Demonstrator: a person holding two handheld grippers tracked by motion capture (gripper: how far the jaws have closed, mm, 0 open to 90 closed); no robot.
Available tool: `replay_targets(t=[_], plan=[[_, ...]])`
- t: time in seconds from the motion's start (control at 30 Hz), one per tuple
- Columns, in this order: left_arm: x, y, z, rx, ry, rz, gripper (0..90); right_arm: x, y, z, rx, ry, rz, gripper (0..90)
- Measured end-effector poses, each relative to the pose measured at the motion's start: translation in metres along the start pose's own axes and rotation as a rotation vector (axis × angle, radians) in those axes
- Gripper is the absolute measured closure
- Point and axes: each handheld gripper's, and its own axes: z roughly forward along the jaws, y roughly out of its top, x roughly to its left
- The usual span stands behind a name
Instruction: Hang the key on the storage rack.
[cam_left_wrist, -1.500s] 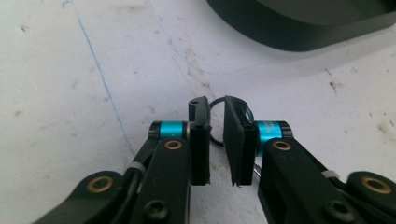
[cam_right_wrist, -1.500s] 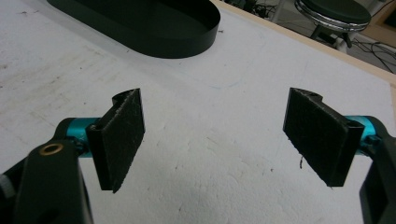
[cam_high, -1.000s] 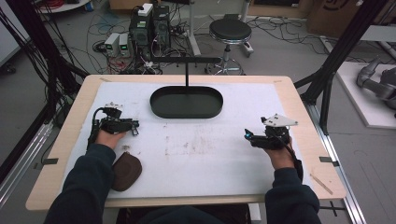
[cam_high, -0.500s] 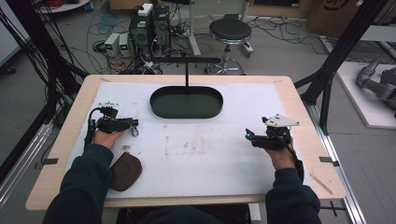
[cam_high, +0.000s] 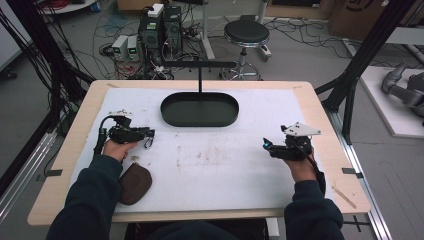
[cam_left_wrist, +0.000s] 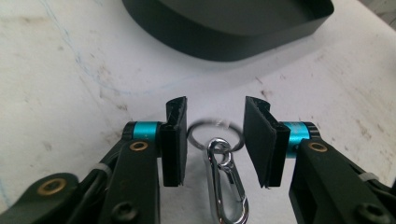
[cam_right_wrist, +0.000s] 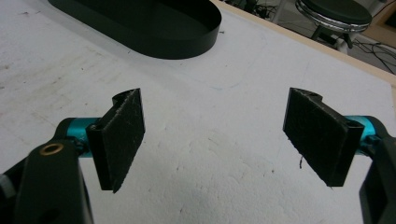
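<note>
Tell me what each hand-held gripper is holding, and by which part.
Nothing is held. The left hand-held gripper stands open around the key ring on a carabiner; the right hand-held gripper is open.

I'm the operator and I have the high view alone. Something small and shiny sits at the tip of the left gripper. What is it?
Observer: A metal clip hooked to a key ring, lying on the white mat.
Operator: Is the left gripper shut on it?
Observer: No. Its jaws stand open on either side of the ring, with gaps.
Operator: And the right gripper?
Observer: Wide open, with bare mat between its pads.
</note>
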Motion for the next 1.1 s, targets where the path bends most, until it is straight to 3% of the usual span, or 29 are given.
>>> replay_targets(t=[0.07, 0.13, 0.2, 0.23, 0.3, 0.53, 0.7, 0.77, 0.87, 1.1], plan=[[-0.001, 0.001, -0.002, -0.014, 0.011, 0.003, 58.5, 0.000, 0.000, 0.000, 0.000, 0.000, 0.001, 21.0], [-0.003, 0.002, -0.007, -0.012, 0.025, 0.036, 60.7, 0.000, 0.000, 0.000, 0.000, 0.000, 0.002, 21.1], [-0.006, 0.003, -0.009, 0.006, 0.028, 0.054, 65.8, 0.000, 0.000, 0.000, 0.000, 0.001, 0.002, 21.1], [-0.010, 0.003, -0.009, 0.037, 0.061, 0.062, 68.3, 0.000, 0.000, 0.001, -0.001, 0.000, -0.002, 21.1], [-0.011, 0.003, -0.010, 0.051, 0.064, 0.064, 68.4, 0.001, 0.000, 0.001, 0.001, 0.003, -0.001, 21.0], [-0.018, 0.004, -0.009, 0.040, 0.030, 0.022, 68.0, 0.002, 0.001, 0.001, 0.002, 0.001, -0.001, 21.1], [-0.019, 0.003, 0.002, 0.098, 0.062, -0.022, 56.6, 0.002, 0.001, 0.002, 0.004, 0.004, -0.004, 21.1], [-0.019, 0.003, 0.004, 0.110, 0.072, -0.026, 56.8, 0.002, 0.001, 0.002, 0.004, 0.004, -0.004, 21.1], [-0.015, 0.001, 0.006, 0.149, 0.094, -0.023, 64.4, 0.001, 0.001, 0.002, 0.005, 0.005, -0.002, 21.1], [-0.011, 0.001, -0.005, 0.148, 0.118, 0.002, 75.3, 0.001, 0.000, 0.002, 0.003, 0.003, -0.001, 21.1]])
